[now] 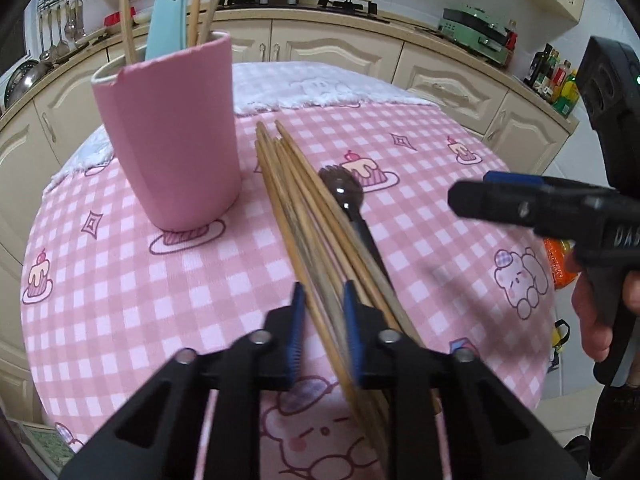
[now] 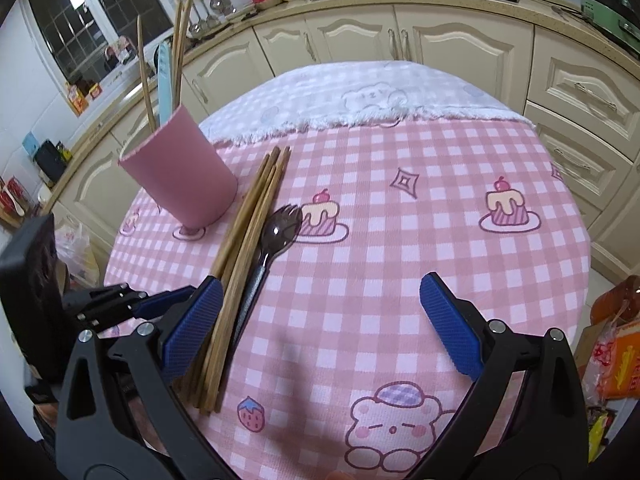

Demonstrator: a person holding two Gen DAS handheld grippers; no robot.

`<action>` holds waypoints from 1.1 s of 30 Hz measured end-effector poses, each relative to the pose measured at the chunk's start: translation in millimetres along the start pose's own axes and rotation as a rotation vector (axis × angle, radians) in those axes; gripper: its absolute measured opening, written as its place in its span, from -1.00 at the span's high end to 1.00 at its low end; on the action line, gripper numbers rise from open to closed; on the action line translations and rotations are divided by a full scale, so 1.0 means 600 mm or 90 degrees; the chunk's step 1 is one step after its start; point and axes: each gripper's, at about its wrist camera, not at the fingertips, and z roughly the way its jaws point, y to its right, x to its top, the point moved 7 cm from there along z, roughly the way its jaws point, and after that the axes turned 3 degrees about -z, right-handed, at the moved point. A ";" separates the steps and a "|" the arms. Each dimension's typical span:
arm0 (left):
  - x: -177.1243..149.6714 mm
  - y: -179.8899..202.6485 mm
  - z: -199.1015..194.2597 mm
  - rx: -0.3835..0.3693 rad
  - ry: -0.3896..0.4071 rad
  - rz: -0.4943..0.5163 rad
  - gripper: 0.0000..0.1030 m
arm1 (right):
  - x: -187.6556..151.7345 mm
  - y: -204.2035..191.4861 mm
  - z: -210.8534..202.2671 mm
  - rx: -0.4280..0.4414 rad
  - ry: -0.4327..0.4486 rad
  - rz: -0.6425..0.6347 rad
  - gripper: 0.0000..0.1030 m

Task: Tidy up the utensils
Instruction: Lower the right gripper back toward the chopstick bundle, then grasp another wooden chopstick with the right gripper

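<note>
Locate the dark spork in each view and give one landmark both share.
Left wrist: spork lies right of centre, against the right side of the chopsticks.
Right wrist: spork lies left of centre, again right of the chopsticks.
Shared landmark: pink cup, standing left of the chopsticks in both.

Both wrist views look down, share table [image 1: 120,280].

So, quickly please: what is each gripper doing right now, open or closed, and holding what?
Left gripper: closed on the wooden chopsticks.
Right gripper: open, holding nothing.
</note>
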 end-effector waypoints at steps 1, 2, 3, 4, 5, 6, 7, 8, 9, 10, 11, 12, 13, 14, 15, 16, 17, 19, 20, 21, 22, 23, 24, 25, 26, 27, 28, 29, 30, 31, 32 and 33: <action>0.000 -0.002 0.000 -0.004 0.001 -0.003 0.77 | -0.002 -0.004 0.004 -0.001 -0.006 -0.006 -0.88; 0.000 -0.005 0.000 -0.012 0.001 -0.010 0.79 | -0.003 -0.009 0.008 -0.002 -0.012 -0.013 -0.88; 0.000 -0.006 -0.001 -0.012 0.002 -0.012 0.81 | -0.005 -0.014 0.014 -0.004 -0.020 -0.023 -0.88; 0.000 -0.009 -0.001 -0.011 0.002 -0.015 0.82 | -0.007 -0.019 0.019 -0.007 -0.026 -0.030 -0.88; 0.000 -0.012 0.000 -0.011 0.003 -0.018 0.83 | -0.008 -0.023 0.024 -0.009 -0.031 -0.037 -0.88; 0.001 -0.015 0.000 -0.010 0.002 -0.021 0.83 | -0.009 -0.030 0.030 -0.009 -0.038 -0.045 -0.88; 0.000 -0.017 0.000 -0.009 0.003 -0.022 0.83 | -0.009 -0.036 0.035 -0.009 -0.044 -0.052 -0.88; -0.001 -0.020 0.001 -0.006 0.003 -0.024 0.83 | -0.010 -0.042 0.040 -0.007 -0.051 -0.059 -0.87; -0.001 -0.024 -0.001 -0.006 0.003 -0.024 0.83 | -0.011 -0.049 0.045 -0.005 -0.055 -0.065 -0.86; -0.001 -0.026 -0.002 -0.004 0.005 -0.025 0.82 | -0.012 -0.056 0.050 -0.004 -0.061 -0.071 -0.82; -0.003 -0.031 -0.006 0.001 0.007 -0.025 0.82 | -0.013 -0.061 0.053 -0.002 -0.067 -0.076 -0.66; -0.003 -0.034 -0.007 0.007 0.009 -0.025 0.82 | -0.013 -0.069 0.059 0.002 -0.076 -0.083 -0.50; -0.001 -0.037 -0.008 0.012 0.012 -0.026 0.82 | -0.014 -0.074 0.064 0.002 -0.082 -0.089 -0.44; 0.000 -0.041 -0.009 0.017 0.013 -0.028 0.81 | -0.013 -0.078 0.068 -0.008 -0.085 -0.099 -0.31; 0.001 -0.044 -0.010 0.021 0.015 -0.029 0.81 | -0.013 -0.080 0.070 -0.016 -0.084 -0.105 -0.14; 0.003 -0.047 -0.010 0.028 0.016 -0.030 0.81 | -0.011 -0.082 0.072 -0.019 -0.083 -0.108 -0.04; 0.005 -0.051 -0.009 0.038 0.016 -0.032 0.81 | -0.009 -0.085 0.071 -0.007 -0.085 -0.105 0.22; 0.008 -0.058 -0.005 0.040 0.013 -0.037 0.81 | -0.009 -0.090 0.072 -0.001 -0.090 -0.110 0.39; 0.009 -0.060 -0.003 0.038 0.011 -0.038 0.81 | -0.010 -0.092 0.071 -0.003 -0.090 -0.119 0.44; 0.009 -0.063 -0.002 0.038 0.010 -0.039 0.81 | -0.011 -0.093 0.070 -0.002 -0.092 -0.121 0.47; 0.011 -0.066 0.001 0.040 0.008 -0.039 0.81 | -0.011 -0.092 0.068 -0.002 -0.093 -0.121 0.48; 0.011 -0.067 0.003 0.040 0.008 -0.038 0.81 | -0.011 -0.091 0.067 -0.004 -0.093 -0.120 0.48; 0.014 -0.069 0.004 0.039 0.007 -0.038 0.81 | -0.011 -0.086 0.064 -0.005 -0.093 -0.116 0.53; 0.016 -0.070 0.006 0.039 0.006 -0.037 0.81 | -0.010 -0.081 0.062 -0.007 -0.093 -0.112 0.54; 0.018 -0.070 0.008 0.041 0.006 -0.035 0.81 | -0.009 -0.077 0.060 -0.008 -0.093 -0.109 0.55; 0.020 -0.071 0.010 0.044 0.004 -0.032 0.81 | -0.008 -0.072 0.059 -0.008 -0.093 -0.103 0.55; 0.022 -0.071 0.012 0.047 0.003 -0.029 0.81 | -0.006 -0.070 0.058 -0.010 -0.094 -0.100 0.55; 0.025 -0.071 0.015 0.050 0.000 -0.023 0.81 | -0.005 -0.069 0.059 -0.012 -0.094 -0.099 0.55; 0.027 -0.071 0.017 0.053 -0.002 -0.018 0.81 | -0.002 -0.067 0.061 -0.014 -0.095 -0.098 0.55; 0.031 -0.070 0.020 0.057 -0.004 -0.011 0.81 | 0.001 -0.066 0.062 -0.014 -0.094 -0.097 0.55; 0.033 -0.069 0.022 0.060 -0.006 -0.006 0.81 | 0.004 -0.065 0.063 -0.016 -0.094 -0.097 0.55; 0.035 -0.068 0.024 0.062 -0.008 -0.002 0.81 | 0.008 -0.066 0.065 -0.017 -0.095 -0.098 0.55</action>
